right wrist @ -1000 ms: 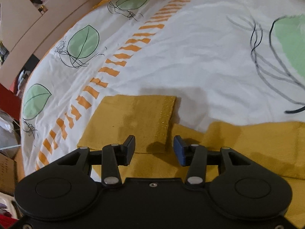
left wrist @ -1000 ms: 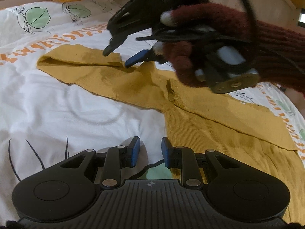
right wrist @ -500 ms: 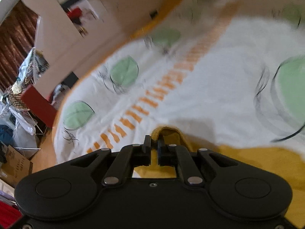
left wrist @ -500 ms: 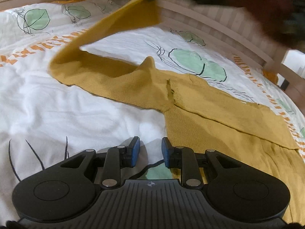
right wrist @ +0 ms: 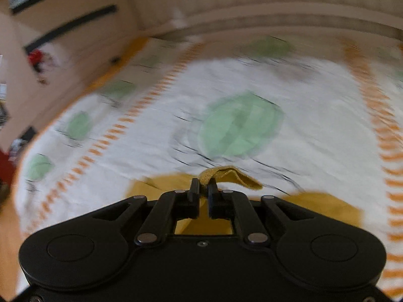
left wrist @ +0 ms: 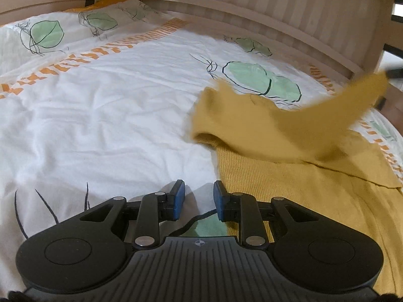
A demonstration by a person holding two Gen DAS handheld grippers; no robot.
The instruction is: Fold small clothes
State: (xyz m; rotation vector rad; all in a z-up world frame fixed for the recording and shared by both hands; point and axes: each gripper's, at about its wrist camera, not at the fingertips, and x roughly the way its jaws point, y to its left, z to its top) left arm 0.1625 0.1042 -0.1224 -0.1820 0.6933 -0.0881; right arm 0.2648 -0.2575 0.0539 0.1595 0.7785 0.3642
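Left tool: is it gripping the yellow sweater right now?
No. The left tool is open, with only bedsheet between its pads, beside the sweater.

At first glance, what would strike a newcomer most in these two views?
The mustard-yellow garment on the right of the white leaf-print bedspread stands out, one sleeve lifted up to the right. In the blurred right wrist view, the right gripper pinches that fabric's edge. The left gripper hangs open over the bedspread beside the garment.

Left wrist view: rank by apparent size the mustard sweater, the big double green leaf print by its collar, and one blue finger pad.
1. Mustard sweater, largest by far.
2. Double green leaf print.
3. Blue finger pad, smallest, though it sits right by the camera, which inflates it.
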